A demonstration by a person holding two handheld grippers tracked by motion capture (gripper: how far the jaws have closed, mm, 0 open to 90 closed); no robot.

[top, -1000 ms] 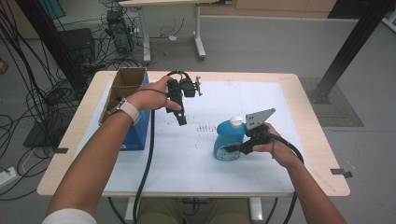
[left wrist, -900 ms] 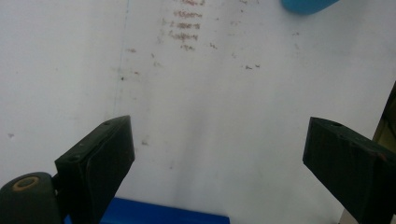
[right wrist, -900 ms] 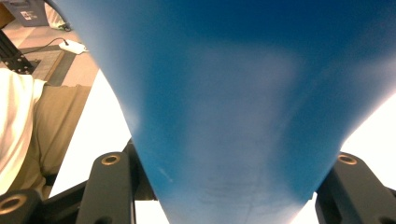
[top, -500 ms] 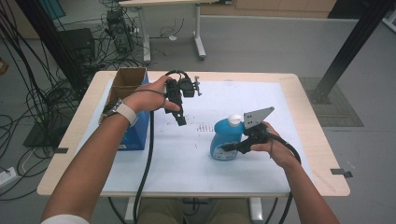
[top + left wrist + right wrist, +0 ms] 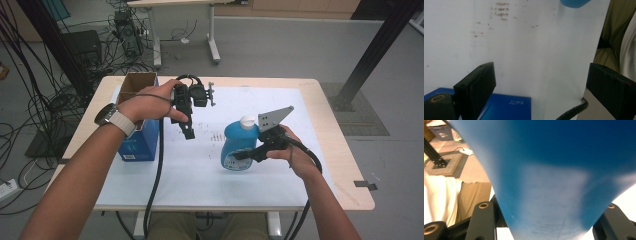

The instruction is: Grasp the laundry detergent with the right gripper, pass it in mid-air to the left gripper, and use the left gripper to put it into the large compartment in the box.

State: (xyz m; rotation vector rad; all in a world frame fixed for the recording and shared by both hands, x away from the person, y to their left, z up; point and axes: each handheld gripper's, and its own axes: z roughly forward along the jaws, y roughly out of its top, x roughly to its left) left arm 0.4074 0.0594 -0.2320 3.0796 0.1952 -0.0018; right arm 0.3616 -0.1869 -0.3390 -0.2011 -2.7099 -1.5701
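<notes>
Right gripper [image 5: 240,156], at 5 o'clock on the surface [image 5: 325,125]: jaws pinch the lower body of the blue bottle [image 5: 239,145], white cap [image 5: 247,121] up. In the right gripper view the bottle [image 5: 554,182] sits wedged between both jaws. The bottle leans slightly and its base seems just off the white sheet [image 5: 200,175]; cannot tell for certain.

Handling, judged: smooth plastic, likely slippery; walls may flex under squeeze; contents unknown, so weight could be moderate and shift if tilted. Best hold is across the flat faces low on the body, as now; keep it upright.

Left gripper [image 5: 186,125], at 11 o'clock: jaws spread, nothing between them, pointing down near the blue box [image 5: 142,142].
</notes>
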